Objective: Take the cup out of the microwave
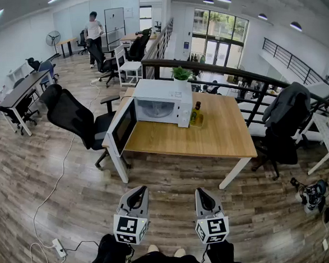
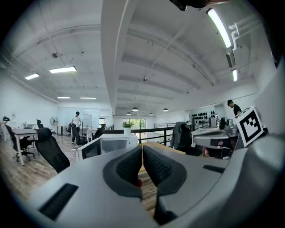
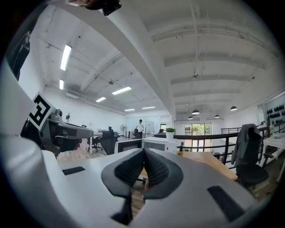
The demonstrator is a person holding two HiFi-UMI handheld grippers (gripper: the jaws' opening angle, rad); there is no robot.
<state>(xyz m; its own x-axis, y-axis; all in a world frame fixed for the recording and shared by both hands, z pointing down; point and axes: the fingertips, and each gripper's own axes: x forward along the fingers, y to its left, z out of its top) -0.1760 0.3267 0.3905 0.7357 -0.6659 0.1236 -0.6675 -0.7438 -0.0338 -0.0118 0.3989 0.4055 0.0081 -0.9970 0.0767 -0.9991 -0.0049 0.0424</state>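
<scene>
1. wood-topped table (image 1: 210,139) stands in an open office on a plank floor (image 1: 174,183).
2. a white microwave (image 1: 164,89) sits on the table's far left part. its door (image 1: 122,127) is swung open to the left, out past the table edge.
3. the microwave's cavity shows only as a pale opening. the cup is too small to make out in any view, so i cannot tell where it sits.
4. a bottle (image 1: 196,113) stands on the table just beside the microwave's right side. a potted plant (image 1: 181,73) stands behind the microwave, near a dark railing (image 1: 233,75).
5. the left gripper (image 2: 142,151) has its jaws closed pad to pad, with nothing between them. it points toward the table, and the microwave shows beyond its tips.
6. the right gripper (image 3: 144,156) is closed in the same way and is empty. it also faces the table and microwave.
7. in the head view both grippers hang side by side low in the frame, over the floor and well apart from the table. their marker cubes face the camera.
8. a black chair (image 1: 73,117) stands left of the open door. a second chair (image 1: 285,125) with a grey jacket draped over it stands to the right of the table.
9. a white cable (image 1: 56,186) runs across the floor to a power strip (image 1: 58,248) at the lower left.
10. a person (image 1: 94,29) stands far back among the desks.
</scene>
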